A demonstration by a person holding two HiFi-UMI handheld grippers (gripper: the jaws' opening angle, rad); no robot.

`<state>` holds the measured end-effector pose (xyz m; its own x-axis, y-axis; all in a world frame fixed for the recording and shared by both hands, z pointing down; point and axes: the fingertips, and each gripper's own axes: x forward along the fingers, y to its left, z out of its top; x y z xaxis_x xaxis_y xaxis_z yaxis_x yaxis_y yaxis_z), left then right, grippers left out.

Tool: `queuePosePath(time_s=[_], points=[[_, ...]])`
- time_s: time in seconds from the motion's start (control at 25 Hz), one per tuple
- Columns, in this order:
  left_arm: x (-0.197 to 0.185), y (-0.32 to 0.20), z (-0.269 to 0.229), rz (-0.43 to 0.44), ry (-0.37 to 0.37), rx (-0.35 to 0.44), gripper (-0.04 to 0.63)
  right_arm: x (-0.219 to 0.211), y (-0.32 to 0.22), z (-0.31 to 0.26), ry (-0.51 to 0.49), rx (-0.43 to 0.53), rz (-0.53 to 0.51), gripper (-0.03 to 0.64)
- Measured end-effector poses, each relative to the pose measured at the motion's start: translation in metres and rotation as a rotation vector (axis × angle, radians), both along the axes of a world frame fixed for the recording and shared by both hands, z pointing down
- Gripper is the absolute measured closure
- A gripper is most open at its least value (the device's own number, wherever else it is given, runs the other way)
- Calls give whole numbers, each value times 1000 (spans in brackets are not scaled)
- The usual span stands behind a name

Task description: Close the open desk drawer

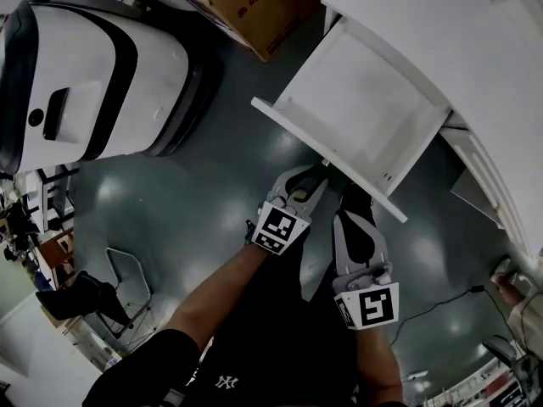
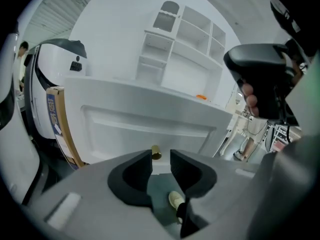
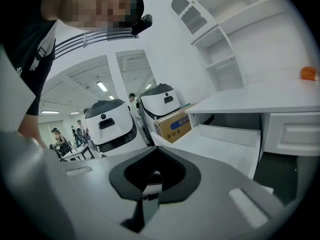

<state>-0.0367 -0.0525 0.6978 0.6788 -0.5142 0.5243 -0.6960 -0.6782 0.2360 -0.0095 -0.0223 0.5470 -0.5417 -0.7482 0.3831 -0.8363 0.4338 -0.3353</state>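
Note:
The white drawer (image 1: 365, 100) stands pulled out from the white desk (image 1: 441, 24) at the upper right of the head view. Its front panel (image 1: 327, 155) faces me and carries a small brass knob (image 2: 156, 153). My left gripper (image 1: 310, 185) is right at that panel; in the left gripper view (image 2: 161, 159) its jaws stand a little apart, with the knob just beyond the tips. My right gripper (image 1: 355, 195) hovers beside it at the panel's top edge, and in the right gripper view (image 3: 154, 176) its jaws meet on nothing. The drawer's bare inside (image 3: 225, 144) shows there.
A big white machine (image 1: 85, 75) and a cardboard box (image 1: 246, 7) stand left of the drawer on the dark floor. A folding chair (image 1: 127, 278) is at lower left and a cable (image 1: 441, 303) at lower right. A small orange object (image 3: 308, 73) lies on the desk top under shelves (image 2: 180, 39).

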Motion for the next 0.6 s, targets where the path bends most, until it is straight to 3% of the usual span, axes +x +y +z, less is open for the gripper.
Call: queuePosePath(time_s=[0.6], points=[[12, -21, 28, -37, -38, -18, 520, 25, -9, 0, -9, -7, 19, 594]])
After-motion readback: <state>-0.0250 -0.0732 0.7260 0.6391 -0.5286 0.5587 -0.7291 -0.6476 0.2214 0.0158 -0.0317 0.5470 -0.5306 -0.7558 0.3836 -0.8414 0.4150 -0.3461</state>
